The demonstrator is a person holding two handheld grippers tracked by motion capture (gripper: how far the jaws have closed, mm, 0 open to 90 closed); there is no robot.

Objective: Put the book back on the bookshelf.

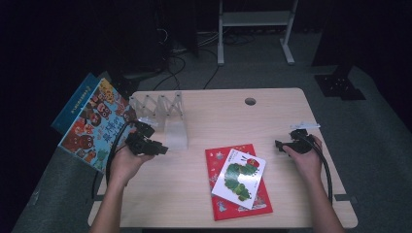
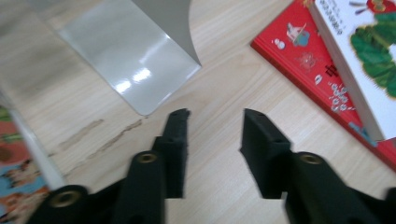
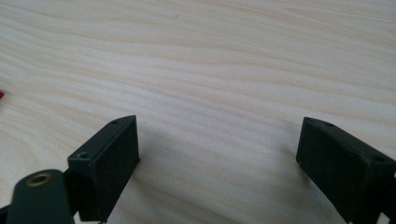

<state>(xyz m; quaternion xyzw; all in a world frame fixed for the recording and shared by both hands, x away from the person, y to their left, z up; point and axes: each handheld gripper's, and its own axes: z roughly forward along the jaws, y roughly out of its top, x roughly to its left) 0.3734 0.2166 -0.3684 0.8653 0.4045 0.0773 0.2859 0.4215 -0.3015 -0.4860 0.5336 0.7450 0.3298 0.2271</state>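
Nearest, the left gripper (image 1: 154,147) sits low over the surface (image 1: 184,194) w/ jaws partly apart and nothing between them; in the left gripper view they hang over bare wood between the rack's clear plastic foot (image 2: 135,70) and the red book (image 2: 327,79). The right gripper (image 1: 283,144) rests by the surface's right edge, jaws wide and empty, well apart from any book.

Work in hand looks like shelving books into the accordion rack (image 1: 160,109). The red book lies flat near the front middle, w/ the white caterpillar book (image 1: 239,175) stacked askew on top. Two more books, the colourful one (image 1: 97,124) and a blue one (image 1: 73,102) behind it, lean at the rack's left end, past the surface edge.

Risks, as I judge them:
- leaning pair overhangs the edge; a bump from the left gripper or its cable (image 1: 114,145) could tip them to the floor.
- rack is light plastic; a nudge prob. slides or folds it.
- grabbing the red book from below would likely tip the caterpillar book off.
- flat books give the jaws no edge to bite; scraping or a slip is likely.

Hard to tell: what holds the leaning books up, since their lower parts are cut off by the edge and dark surround; whether they sit in a rack slot; rack's slats are see-through and blur into the wood; left gripper view is motion-blurred at its left side; titles unreadable.
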